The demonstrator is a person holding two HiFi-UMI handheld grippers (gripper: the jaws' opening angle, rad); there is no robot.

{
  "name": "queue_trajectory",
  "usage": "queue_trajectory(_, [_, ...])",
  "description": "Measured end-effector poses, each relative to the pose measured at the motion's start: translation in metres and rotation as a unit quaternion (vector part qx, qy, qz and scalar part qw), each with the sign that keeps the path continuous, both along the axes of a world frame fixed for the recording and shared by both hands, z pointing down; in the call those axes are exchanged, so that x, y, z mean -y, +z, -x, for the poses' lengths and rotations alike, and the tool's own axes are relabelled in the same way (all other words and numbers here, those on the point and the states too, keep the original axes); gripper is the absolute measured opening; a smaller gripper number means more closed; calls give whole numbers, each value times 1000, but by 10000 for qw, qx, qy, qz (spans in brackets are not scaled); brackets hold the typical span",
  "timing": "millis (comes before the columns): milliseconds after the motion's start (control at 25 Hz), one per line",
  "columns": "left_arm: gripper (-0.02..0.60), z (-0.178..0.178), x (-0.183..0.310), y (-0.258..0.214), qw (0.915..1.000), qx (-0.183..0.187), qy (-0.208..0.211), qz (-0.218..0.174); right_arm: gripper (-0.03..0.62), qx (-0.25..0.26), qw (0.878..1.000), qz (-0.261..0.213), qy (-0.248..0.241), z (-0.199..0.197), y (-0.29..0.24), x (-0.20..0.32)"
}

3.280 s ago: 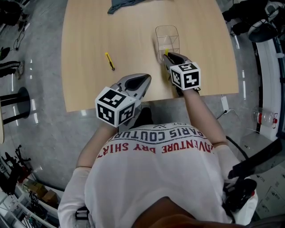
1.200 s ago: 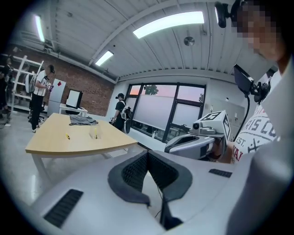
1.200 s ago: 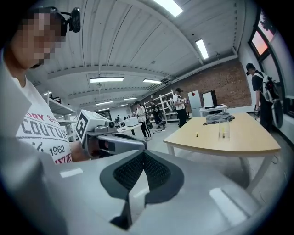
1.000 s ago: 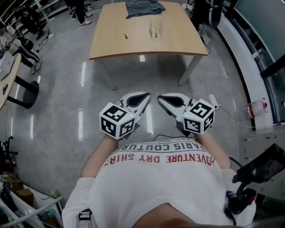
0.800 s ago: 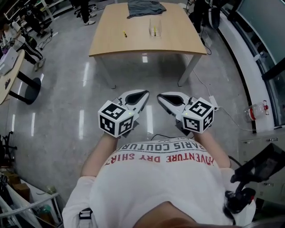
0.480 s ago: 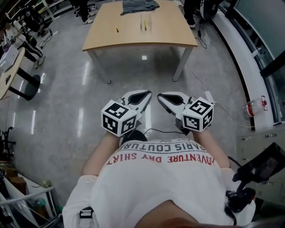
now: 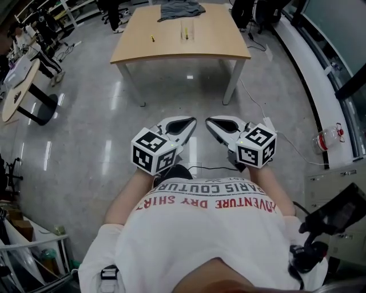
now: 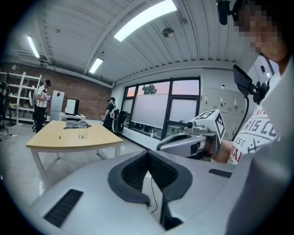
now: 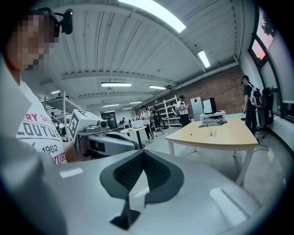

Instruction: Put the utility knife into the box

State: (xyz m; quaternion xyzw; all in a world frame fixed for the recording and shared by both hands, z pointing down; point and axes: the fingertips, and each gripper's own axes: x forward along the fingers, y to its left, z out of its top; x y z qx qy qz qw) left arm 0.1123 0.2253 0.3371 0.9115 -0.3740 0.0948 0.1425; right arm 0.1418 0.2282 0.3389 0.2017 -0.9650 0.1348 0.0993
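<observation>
Both grippers hang side by side in front of the person's chest, over the floor and far from the wooden table (image 7: 206,46). My left gripper (image 7: 192,121) is shut with nothing in it, and so is my right gripper (image 7: 208,121). On the distant table stands a clear box (image 7: 185,30) with something yellow inside. A yellow utility knife (image 7: 152,38) lies on the tabletop left of the box. The left gripper view shows the box (image 8: 82,133) small and far off. In the right gripper view the box (image 9: 212,130) is also far.
A grey cloth (image 7: 180,8) lies at the table's far edge. A round side table (image 7: 20,86) stands at the left, and a cable (image 7: 274,134) runs over the grey floor at the right. People stand beyond the table by shelves (image 9: 172,110).
3.3 s ago the grippers were at the table, the right one by the box. Now they are well back from it, and in the last second only the view drifted a little.
</observation>
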Motion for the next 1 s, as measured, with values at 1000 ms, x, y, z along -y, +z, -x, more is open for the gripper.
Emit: queue_trajectory(1000, [2,-13,-13,5,9999,115,105,-19,1,16,10000,-66,21,-13,2,-11])
